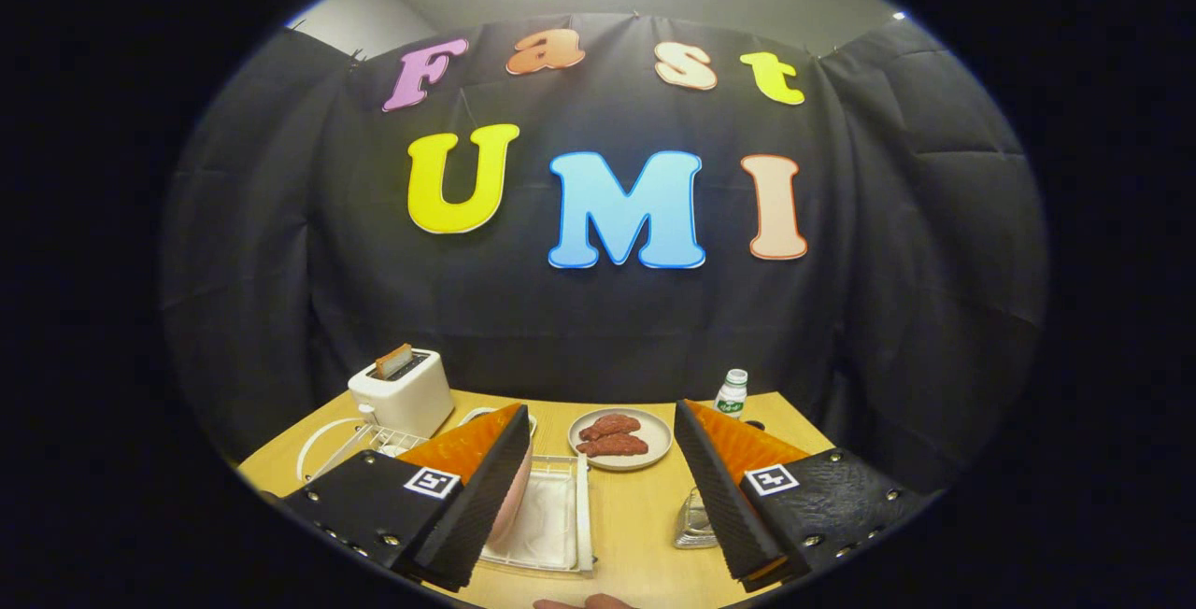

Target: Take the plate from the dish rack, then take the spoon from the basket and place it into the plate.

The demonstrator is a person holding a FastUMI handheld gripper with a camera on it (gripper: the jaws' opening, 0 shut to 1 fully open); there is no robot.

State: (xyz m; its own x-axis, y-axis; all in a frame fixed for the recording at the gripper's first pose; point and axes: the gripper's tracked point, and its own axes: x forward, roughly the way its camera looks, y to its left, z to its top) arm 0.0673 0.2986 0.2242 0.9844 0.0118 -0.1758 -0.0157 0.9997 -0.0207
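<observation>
Gripper (603,460) up over the near edge of the wooden table (635,516), fingers wide apart, nothing btwn them. Dish rack (551,516) sits low just ahead, white wire frame w/ a pale mat or tray inside. Plate (516,497) looks pink, standing on edge in the rack, tucked right behind the left finger; mostly hidden, so shape and rim hard to judge. Beyond the fingers, centre of the table: a grey dish (620,438) w/ two reddish-brown meat pieces on it. White toaster (402,394) at the far left w/ a slice of toast poking up. Small white bottle (732,394) w/ green label at the far right. Clear glass item (694,520) next to the right finger, prob. a small jar, can't tell. A fingertip (584,602) shows at the near edge.
</observation>
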